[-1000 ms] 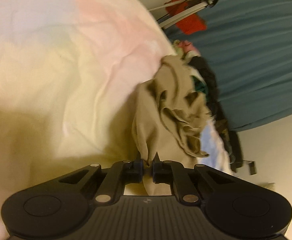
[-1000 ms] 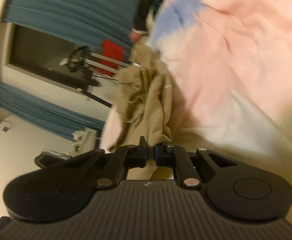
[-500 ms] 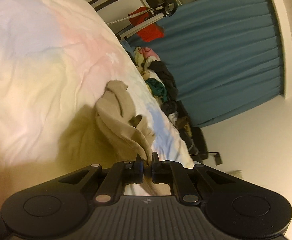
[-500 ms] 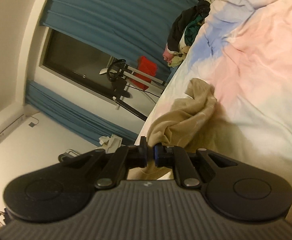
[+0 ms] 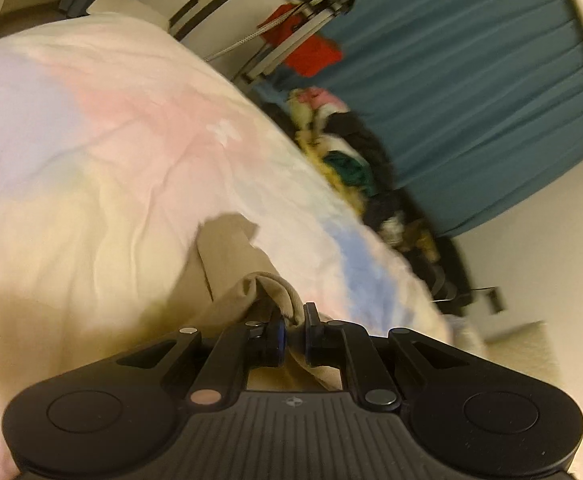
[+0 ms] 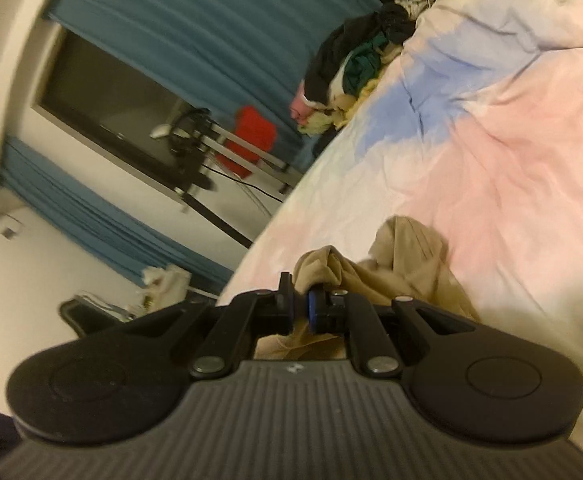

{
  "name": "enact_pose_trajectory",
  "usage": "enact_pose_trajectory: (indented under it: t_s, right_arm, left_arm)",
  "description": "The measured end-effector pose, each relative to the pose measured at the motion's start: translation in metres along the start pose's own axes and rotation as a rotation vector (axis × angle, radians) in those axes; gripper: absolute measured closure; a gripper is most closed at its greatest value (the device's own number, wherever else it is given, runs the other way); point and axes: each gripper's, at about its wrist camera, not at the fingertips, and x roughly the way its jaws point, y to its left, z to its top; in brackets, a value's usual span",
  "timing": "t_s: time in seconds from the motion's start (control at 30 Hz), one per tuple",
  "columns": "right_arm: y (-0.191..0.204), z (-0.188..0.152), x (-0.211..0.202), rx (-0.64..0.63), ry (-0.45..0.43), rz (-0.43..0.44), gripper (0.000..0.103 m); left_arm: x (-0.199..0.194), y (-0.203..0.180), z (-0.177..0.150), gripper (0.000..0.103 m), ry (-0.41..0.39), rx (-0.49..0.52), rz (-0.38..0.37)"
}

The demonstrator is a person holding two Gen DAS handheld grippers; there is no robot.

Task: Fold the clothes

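A beige garment [image 5: 227, 256] lies on a pastel tie-dye bedspread [image 5: 103, 128]. My left gripper [image 5: 293, 326] is shut on a bunched edge of the garment, with cloth between the blue pads. My right gripper [image 6: 300, 298] is shut on another bunched edge of the same beige garment [image 6: 407, 264], which spreads over the bedspread [image 6: 511, 160] just beyond the fingers. The part of the garment under both grippers is hidden.
A pile of mixed clothes [image 5: 343, 152] sits at the bed's far edge, also in the right wrist view [image 6: 355, 68]. Teal curtains [image 5: 471, 80] hang behind. A metal rack with a red item [image 6: 251, 140] stands by the wall.
Both grippers have come down with the garment, which hung bunched in the air and now lies spread on the bedspread. The jaws have parted slightly around the cloth.
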Motion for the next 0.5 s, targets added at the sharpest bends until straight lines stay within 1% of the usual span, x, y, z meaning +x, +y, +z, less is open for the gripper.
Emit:
enact_pose_trajectory:
  t_s: [0.1,0.2,0.33,0.4,0.5]
  right_arm:
    - [-0.011,0.014,0.044,0.021,0.021,-0.033,0.093]
    - [-0.029,0.021,0.072,0.047,0.033,-0.037,0.093]
    - [-0.05,0.024,0.096,0.055,0.049,-0.039,0.091]
    - [-0.057,0.026,0.107,0.042,0.07,-0.045,0.091]
    - [-0.061,0.029,0.12,0.017,0.097,-0.045,0.091]
  left_arm:
    - [0.038,-0.001,0.014,0.094,0.001,0.036,0.027]
    - [0.071,0.004,0.019,0.094,-0.015,0.053,0.037]
    - [0.104,0.008,0.017,0.094,-0.031,0.122,0.043]
    - [0.115,0.01,0.017,0.094,-0.023,0.153,0.052]
    - [0.124,0.012,0.021,0.094,-0.013,0.201,0.039]
